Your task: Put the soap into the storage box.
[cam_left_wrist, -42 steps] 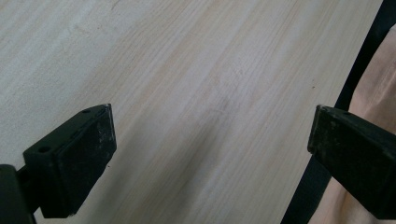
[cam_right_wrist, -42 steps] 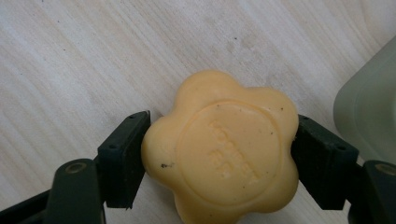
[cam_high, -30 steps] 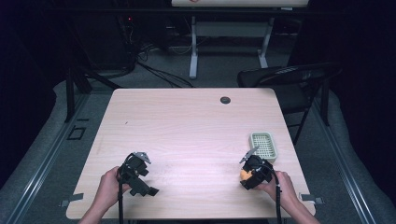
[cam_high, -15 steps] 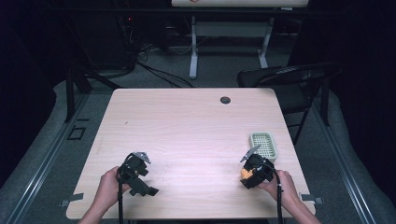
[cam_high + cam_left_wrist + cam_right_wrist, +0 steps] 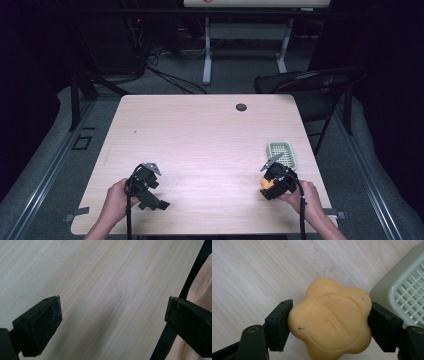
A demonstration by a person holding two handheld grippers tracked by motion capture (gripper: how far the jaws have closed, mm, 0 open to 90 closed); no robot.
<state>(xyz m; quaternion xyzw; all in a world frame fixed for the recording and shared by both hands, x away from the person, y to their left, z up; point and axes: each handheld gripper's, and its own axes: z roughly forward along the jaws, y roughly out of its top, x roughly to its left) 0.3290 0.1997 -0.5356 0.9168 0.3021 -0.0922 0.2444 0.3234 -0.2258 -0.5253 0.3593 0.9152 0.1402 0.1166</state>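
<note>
A: Table (image 5: 200,145) first, since it takes up most of the high view: pale wood, bare but for a small dark disc (image 5: 241,107) near its far edge and the things at lower right. Anything moved on it over the last second?

B: Hardly. Against the two earlier high pictures the forearms, both tools and the tray sit in almost the same places. I read that as a pause with the grip already made, not a carry under way.

A: Tray next?

B: Pale green soap tray (image 5: 282,154), right of centre in the high view, flat on the wood, with a slotted floor. In the right gripper view its corner (image 5: 404,290) fills the right edge, just beside the soap but not under it.

A: So the soap is not in yet.

B: No. The right gripper (image 5: 273,181), lower right of the high view, pinches the soap (image 5: 330,320), a yellow-orange flower-shaped bar with raised lettering I can't read. One jaw presses each flank, and the bar hangs over bare wood just short of the tray. My judgement: the pick-up is done and the placing into the tray is what remains, a short move up and to the right in that view.

A: And the other hand?

B: The left gripper (image 5: 145,182), lower left of the high view, is spread wide with nothing between its jaws. Its own camera looks at wood grain and a bit of sleeve at the right edge. It stands as it did a second ago.
</note>
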